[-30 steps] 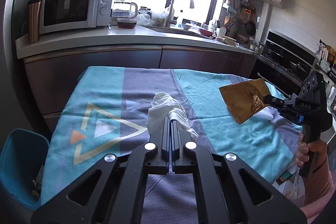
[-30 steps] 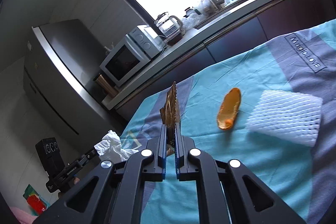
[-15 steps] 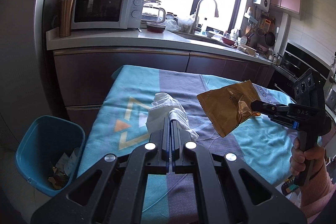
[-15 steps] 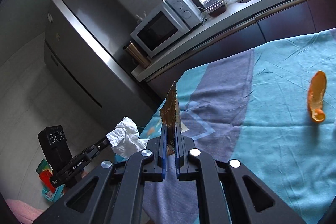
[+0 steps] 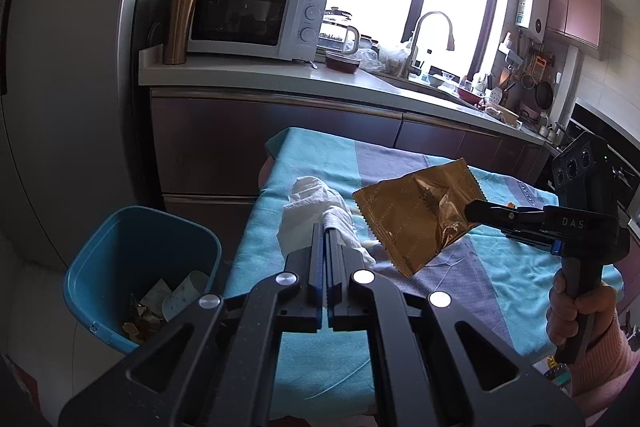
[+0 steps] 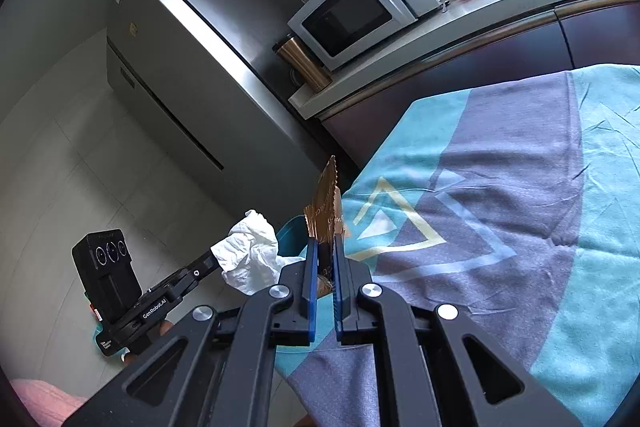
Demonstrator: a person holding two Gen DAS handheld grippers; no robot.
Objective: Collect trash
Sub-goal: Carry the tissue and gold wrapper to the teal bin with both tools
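My left gripper [image 5: 326, 227] is shut on a crumpled white tissue [image 5: 316, 207] and holds it above the table's left end. The tissue also shows in the right wrist view [image 6: 250, 251]. My right gripper [image 6: 323, 241] is shut on a gold foil wrapper [image 6: 326, 205], seen edge-on. In the left wrist view the wrapper [image 5: 418, 215] hangs flat from the right gripper [image 5: 474, 213] over the table. A blue trash bin [image 5: 140, 267] with scraps inside stands on the floor left of the table, below and left of both grippers.
The table wears a teal and grey cloth [image 6: 500, 227]. Behind it runs a counter [image 5: 260, 71] with a microwave [image 5: 248, 19], a copper tumbler [image 5: 178, 25] and a kettle. A steel fridge [image 6: 192, 59] stands at the left.
Both grippers have swung left with their loads, toward the table's left end. The blue bin has come further into the left wrist view. The orange peel has left the right wrist view.
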